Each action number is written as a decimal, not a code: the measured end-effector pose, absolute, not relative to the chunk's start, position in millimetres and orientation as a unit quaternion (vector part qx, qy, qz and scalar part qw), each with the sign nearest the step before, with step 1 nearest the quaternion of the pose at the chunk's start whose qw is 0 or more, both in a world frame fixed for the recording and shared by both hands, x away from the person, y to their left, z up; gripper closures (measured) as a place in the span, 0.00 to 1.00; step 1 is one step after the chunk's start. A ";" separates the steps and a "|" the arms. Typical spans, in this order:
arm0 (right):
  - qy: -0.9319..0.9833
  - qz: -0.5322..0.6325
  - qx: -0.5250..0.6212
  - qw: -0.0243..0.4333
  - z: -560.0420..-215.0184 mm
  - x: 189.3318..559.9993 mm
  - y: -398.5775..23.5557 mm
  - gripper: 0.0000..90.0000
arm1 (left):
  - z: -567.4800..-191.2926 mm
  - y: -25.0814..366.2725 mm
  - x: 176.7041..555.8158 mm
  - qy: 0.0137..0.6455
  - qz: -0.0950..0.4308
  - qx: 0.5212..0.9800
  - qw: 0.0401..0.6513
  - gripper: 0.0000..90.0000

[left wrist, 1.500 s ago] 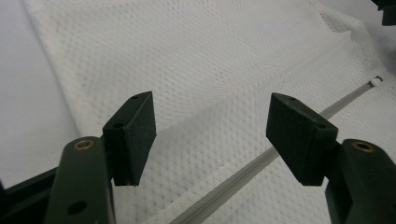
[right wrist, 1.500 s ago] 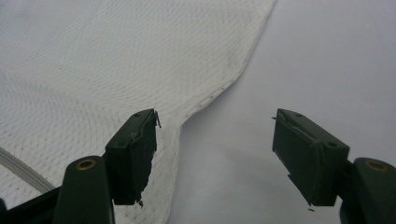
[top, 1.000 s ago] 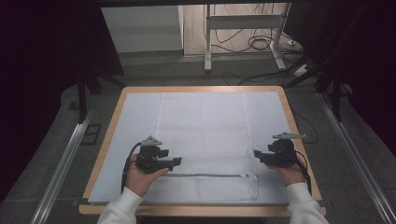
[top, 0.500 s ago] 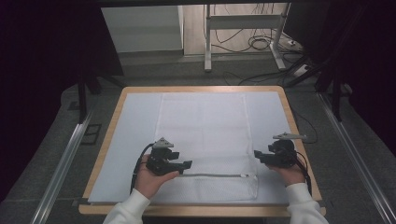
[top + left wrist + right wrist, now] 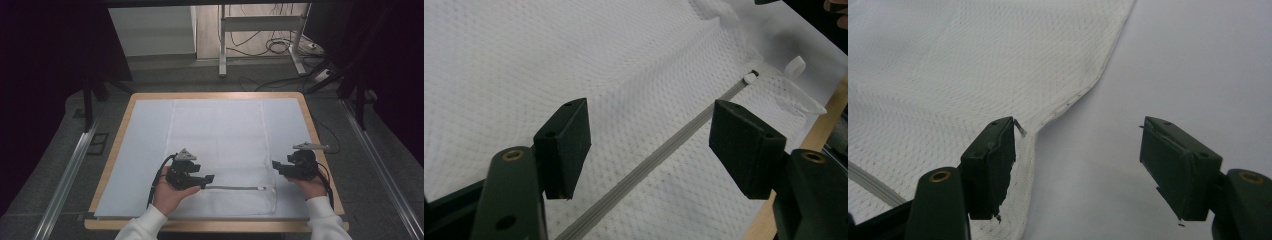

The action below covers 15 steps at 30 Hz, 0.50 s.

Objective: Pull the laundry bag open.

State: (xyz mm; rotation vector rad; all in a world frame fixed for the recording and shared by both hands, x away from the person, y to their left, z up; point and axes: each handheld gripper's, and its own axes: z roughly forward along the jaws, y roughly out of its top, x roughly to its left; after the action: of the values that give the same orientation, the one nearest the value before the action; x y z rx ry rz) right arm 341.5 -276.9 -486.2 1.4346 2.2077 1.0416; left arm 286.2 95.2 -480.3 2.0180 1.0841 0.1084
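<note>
White mesh bag (image 5: 220, 150) lies flat mid-table, grey zipper (image 5: 235, 188) along its near edge (pull tiny, hard to read). Left gripper (image 5: 209, 178) gapes over the zipper; right gripper (image 5: 274, 164) gapes at the bag's right edge, empty.

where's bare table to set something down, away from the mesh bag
Two bare strips of white table cover flank the mesh bag: one between its left edge and the wooden rim, a narrower one on the right. The near end is crowded, with the left gripper and right gripper by the zipper.
</note>
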 end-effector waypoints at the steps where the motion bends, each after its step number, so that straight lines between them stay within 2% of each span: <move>1: 0.771 0.363 0.500 0.154 -486.1 341.4 -276.9 0.33 | -480.6 93.1 285.9 0.430 0.043 0.803 0.411 0.37; 15: 0.770 0.367 0.497 0.157 -484.6 338.9 -276.3 0.33 | -477.4 59.7 284.6 0.405 0.031 0.817 0.409 0.36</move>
State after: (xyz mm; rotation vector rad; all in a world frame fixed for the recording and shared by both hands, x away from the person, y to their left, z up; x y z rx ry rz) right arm 338.9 -276.3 -484.6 1.4230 2.2045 1.0491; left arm 284.6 59.7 -477.4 2.0579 1.0211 0.0785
